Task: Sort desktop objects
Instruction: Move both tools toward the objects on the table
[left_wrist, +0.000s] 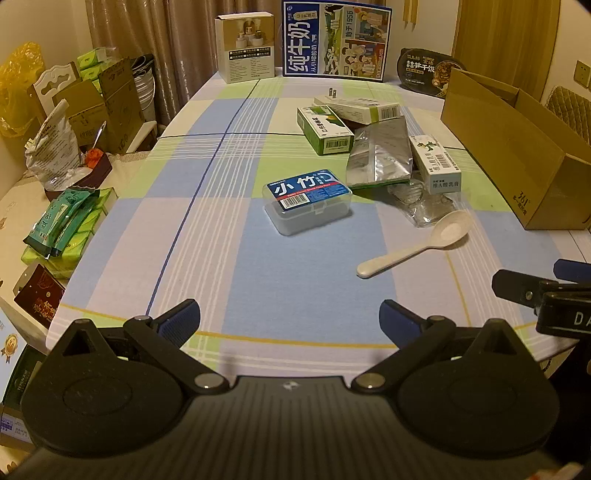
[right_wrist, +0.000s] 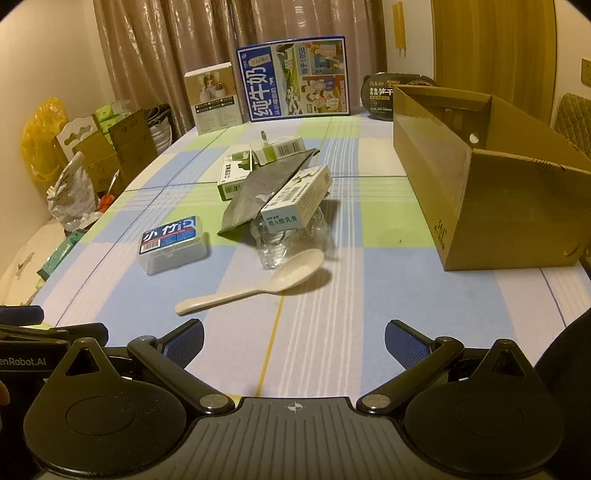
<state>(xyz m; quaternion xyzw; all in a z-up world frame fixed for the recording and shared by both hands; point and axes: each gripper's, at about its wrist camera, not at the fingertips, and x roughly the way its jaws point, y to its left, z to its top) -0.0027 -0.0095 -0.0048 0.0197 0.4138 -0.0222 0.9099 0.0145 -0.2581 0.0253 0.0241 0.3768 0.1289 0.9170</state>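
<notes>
Nearest, the left gripper (left_wrist: 290, 319) and right gripper (right_wrist: 294, 339) hover above the blue-and-green checked tablecloth (left_wrist: 295, 295), both with fingers spread wide and holding nothing. Beyond them lie a cream plastic spoon (right_wrist: 255, 286) and a clear plastic box with a blue label (left_wrist: 308, 201). Farther off, a silver foil pouch (left_wrist: 380, 155) and small green-and-white cartons (left_wrist: 325, 129) cluster together, with an open brown cardboard box (right_wrist: 480, 192) to their right.
</notes>
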